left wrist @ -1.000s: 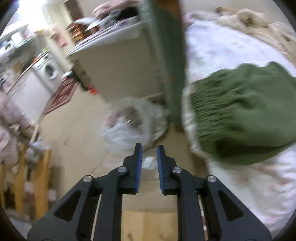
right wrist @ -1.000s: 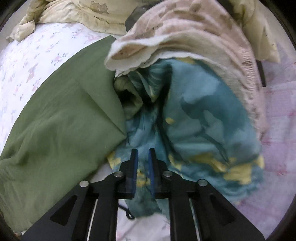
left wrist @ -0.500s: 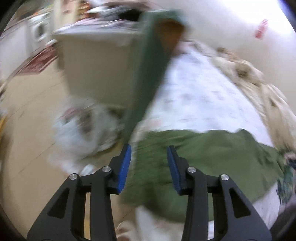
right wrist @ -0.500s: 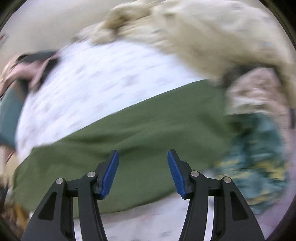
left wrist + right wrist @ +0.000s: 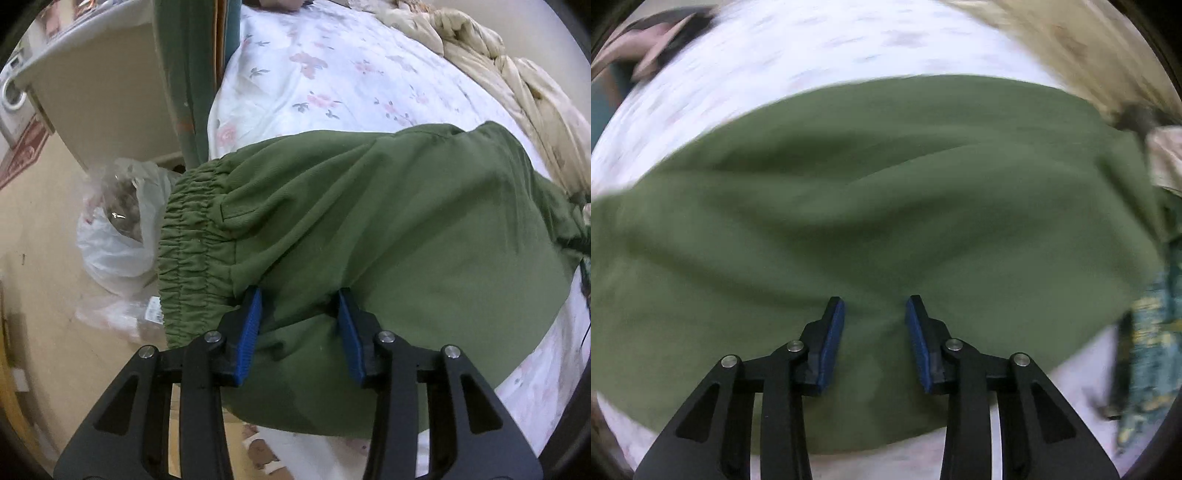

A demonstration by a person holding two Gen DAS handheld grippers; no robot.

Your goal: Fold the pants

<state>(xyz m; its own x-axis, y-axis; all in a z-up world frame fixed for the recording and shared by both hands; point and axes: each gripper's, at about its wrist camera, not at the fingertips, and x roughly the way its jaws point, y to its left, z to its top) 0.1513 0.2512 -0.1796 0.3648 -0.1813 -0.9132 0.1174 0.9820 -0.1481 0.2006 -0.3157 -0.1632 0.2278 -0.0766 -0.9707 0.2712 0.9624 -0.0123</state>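
The left gripper (image 5: 299,299) pointed down at the pants (image 5: 388,229). Its jaws stood apart, with green cloth between them, and the blue pads did not pinch it. The right gripper (image 5: 874,306) pointed down at the pants (image 5: 871,206) too. Its jaws were closing, still apart, with green cloth between them but not squeezed.

The pants lay flat on the bed (image 5: 332,74), near its front edge. They ran long from side to side across the bed. In the left view the bunched waistband (image 5: 192,251) was at the left end, by the corner of the bed, and the legs went off to the right. A few soft folds ran along the cloth.

Past the waistband, down on the floor (image 5: 40,229), sat a plastic bag (image 5: 114,236). At the right end of the pants lay a blue and yellow cloth (image 5: 1152,332).

Behind the pants the flowered sheet was bare. At the far side of the bed lay a cream blanket (image 5: 517,85) in a heap. A green post (image 5: 188,74) stood at the bed's far left corner.
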